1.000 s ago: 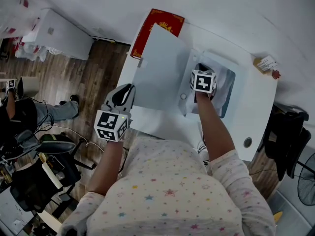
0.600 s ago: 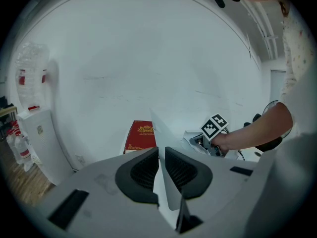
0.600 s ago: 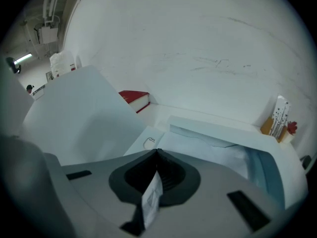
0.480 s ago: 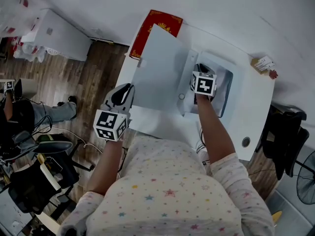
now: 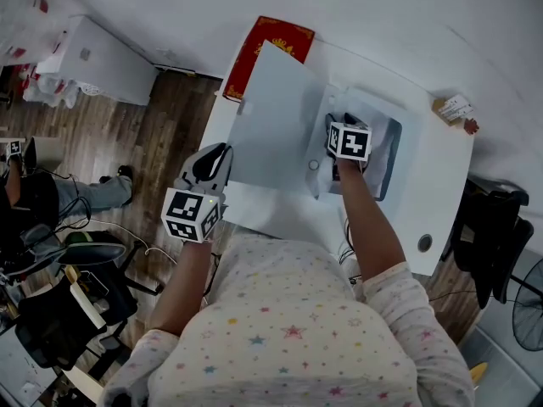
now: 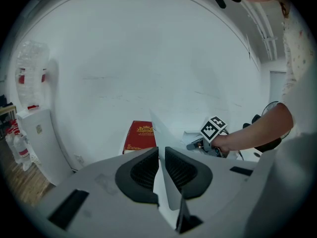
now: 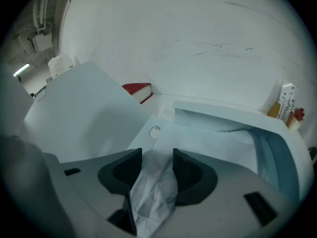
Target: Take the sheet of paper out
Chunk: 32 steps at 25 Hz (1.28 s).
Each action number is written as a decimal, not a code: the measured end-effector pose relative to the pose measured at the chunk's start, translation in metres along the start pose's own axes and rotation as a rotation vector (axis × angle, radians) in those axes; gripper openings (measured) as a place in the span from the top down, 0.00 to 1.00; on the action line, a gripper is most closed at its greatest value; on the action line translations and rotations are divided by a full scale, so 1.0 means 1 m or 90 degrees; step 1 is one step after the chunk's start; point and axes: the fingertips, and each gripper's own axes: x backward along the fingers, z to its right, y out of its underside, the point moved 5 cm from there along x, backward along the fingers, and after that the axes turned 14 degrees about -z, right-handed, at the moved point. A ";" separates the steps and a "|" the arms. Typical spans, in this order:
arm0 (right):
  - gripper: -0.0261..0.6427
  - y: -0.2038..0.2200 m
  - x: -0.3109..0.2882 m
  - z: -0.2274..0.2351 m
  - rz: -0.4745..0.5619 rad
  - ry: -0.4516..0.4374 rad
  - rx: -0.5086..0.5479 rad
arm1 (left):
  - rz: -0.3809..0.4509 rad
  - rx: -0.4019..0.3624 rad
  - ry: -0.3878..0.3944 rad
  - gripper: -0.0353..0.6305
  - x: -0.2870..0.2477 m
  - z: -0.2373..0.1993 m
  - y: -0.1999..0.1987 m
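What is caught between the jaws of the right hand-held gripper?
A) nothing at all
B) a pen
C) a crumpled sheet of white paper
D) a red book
C: the right gripper view shows the sheet of paper bunched up and pinched between the jaws of the right hand-held gripper.

Paper sheet (image 7: 151,197) white, crumpled; lid (image 5: 276,125) smooth, matt; fingers (image 7: 121,170) dark, ribbed; floor (image 5: 161,117) wood planks.
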 end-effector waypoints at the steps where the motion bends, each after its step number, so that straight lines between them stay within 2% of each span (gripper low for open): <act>1: 0.69 0.000 0.000 -0.002 -0.001 -0.006 0.003 | -0.001 0.000 0.000 0.88 0.000 0.000 0.000; 5: 0.81 0.000 -0.001 -0.010 -0.006 -0.021 0.016 | -0.002 0.000 0.001 0.88 -0.001 0.000 0.000; 12: 0.92 -0.001 0.000 -0.019 -0.005 -0.024 0.036 | -0.005 0.001 0.004 0.88 -0.001 0.000 0.001; 32: 0.94 -0.023 0.021 -0.042 0.090 -0.121 0.026 | -0.001 0.002 0.004 0.88 0.001 0.001 -0.001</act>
